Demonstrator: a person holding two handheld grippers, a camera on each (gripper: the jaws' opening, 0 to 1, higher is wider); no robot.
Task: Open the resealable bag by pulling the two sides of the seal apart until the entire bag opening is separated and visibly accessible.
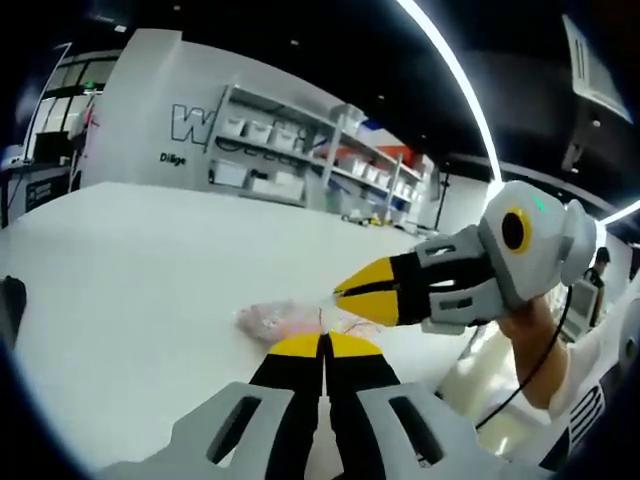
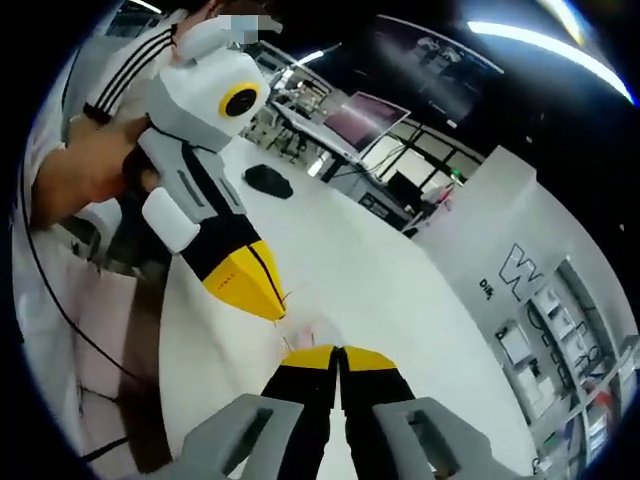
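In the left gripper view, 1 resealable bag, pinkish and crumpled, lies on the white desk just beyond the left gripper, whose jaws are pressed together. The right gripper enters from the right, its jaws also closed, tips at the bag's right end. In the right gripper view, both grippers' tips meet at the bag; whether either pinches it cannot be told. 1 dark object sits far back.
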